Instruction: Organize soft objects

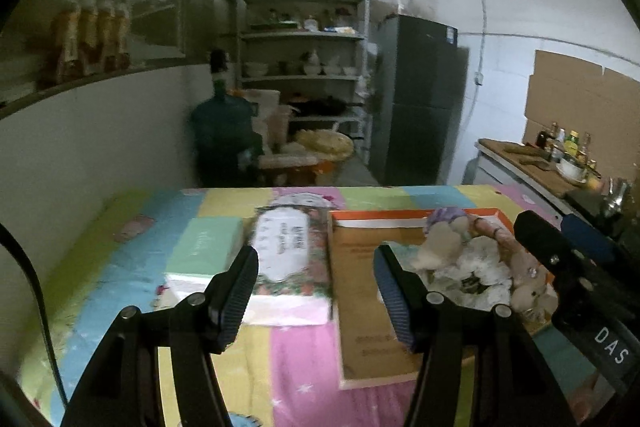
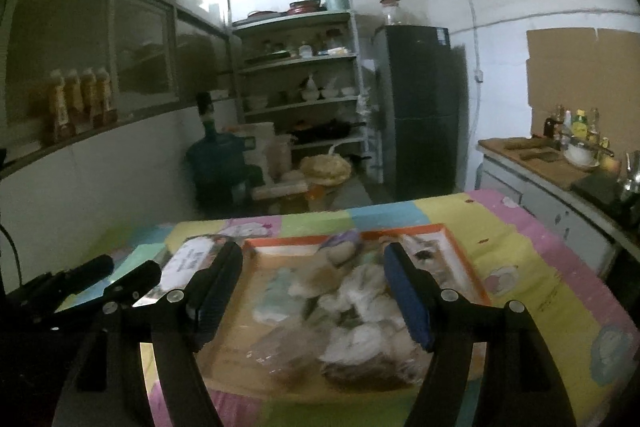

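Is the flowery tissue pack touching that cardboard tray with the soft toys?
Cannot tell. In the left wrist view the flowery tissue pack lies right along the cardboard tray's edge, but blur hides any gap.

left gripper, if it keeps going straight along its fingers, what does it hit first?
Probably the floral tissue pack or the near edge of the cardboard box: the open left gripper is aimed at the seam between them. Depth is hard to judge; nothing sits between its fingers.

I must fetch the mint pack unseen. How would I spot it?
Find the patchwork cloth on the table, then the orange-rimmed box of plush toys. Two packs lie left of it; the mint pack is the outer one, plain green, unlike the floral pack beside it.
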Demonstrator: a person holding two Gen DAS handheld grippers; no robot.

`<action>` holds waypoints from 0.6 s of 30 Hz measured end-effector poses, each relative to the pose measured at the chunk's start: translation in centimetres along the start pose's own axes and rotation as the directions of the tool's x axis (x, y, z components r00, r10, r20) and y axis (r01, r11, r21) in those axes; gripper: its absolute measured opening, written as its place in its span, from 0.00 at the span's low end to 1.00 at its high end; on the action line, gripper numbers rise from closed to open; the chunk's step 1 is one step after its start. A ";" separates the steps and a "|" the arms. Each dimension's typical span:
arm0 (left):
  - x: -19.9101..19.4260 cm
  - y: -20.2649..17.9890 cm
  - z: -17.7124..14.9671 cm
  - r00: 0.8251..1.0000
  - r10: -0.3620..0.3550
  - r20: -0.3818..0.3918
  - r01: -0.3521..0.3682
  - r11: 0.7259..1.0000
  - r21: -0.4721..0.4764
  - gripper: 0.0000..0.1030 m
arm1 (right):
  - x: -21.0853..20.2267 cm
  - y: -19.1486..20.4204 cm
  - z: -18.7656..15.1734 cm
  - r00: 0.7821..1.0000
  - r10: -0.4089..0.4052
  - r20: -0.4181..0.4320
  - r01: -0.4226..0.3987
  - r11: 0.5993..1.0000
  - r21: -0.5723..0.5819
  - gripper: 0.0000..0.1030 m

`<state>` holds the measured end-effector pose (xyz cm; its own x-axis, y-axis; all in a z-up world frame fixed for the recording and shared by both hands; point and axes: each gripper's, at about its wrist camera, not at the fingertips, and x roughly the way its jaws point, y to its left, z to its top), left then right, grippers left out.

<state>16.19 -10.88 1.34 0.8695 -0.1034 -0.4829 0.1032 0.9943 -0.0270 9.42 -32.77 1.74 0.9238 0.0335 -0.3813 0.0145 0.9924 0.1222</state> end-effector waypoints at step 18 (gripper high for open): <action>-5.4 4.6 -2.9 0.994 0.089 0.056 -0.087 0.996 -0.025 0.58 | -3.9 5.7 -2.7 1.000 0.026 -0.004 -0.026 1.000 0.004 0.73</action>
<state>10.55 -5.67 1.28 0.9008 -0.0161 -0.4338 0.0148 0.9999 -0.0062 4.89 -26.92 1.43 0.9224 0.0594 -0.3816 -0.0075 0.9907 0.1360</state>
